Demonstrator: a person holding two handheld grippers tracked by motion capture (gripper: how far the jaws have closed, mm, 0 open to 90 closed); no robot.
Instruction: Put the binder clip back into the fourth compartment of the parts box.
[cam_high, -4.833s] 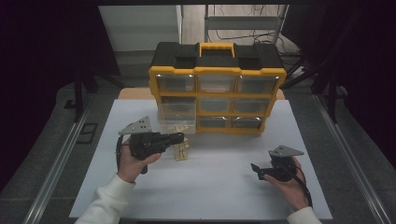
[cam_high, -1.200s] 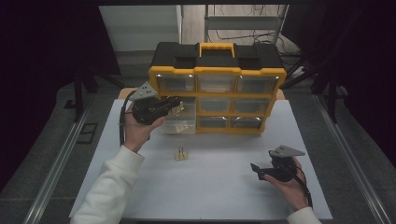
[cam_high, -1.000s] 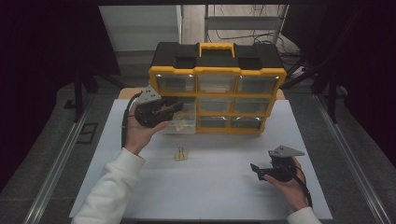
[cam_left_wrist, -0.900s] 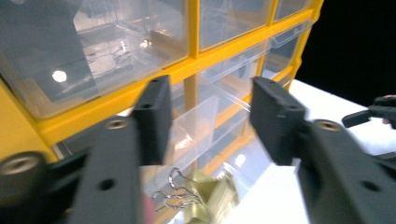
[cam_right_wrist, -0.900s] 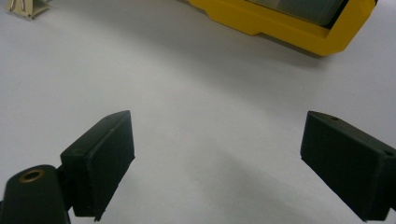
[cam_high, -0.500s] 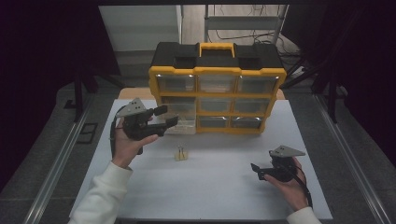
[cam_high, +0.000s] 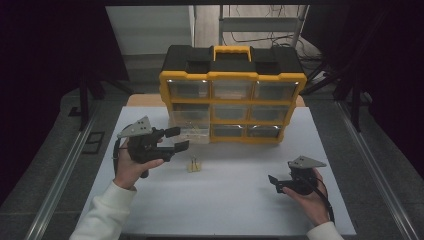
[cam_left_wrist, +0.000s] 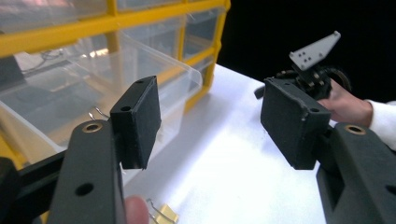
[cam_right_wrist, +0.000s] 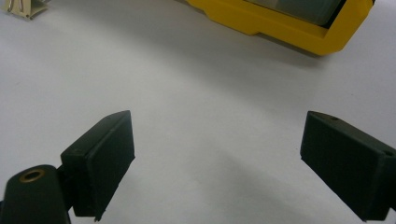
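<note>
The left gripper (cam_high: 176, 139) hovers just in front of the pulled-out clear drawer (cam_high: 192, 131) of the yellow organizer (cam_high: 232, 107) — its jaws have just been opening and stand apart with nothing between them. A small binder clip (cam_high: 194, 165) sits on the white table (cam_high: 240, 200), near it. The right gripper (cam_high: 272, 181) rests low on the table, well apart, its jaws spread wide and bare.

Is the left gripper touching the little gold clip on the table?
Apart. The high view shows the left gripper held above white table, with bare table between its open jaws and the gold clip.
</note>
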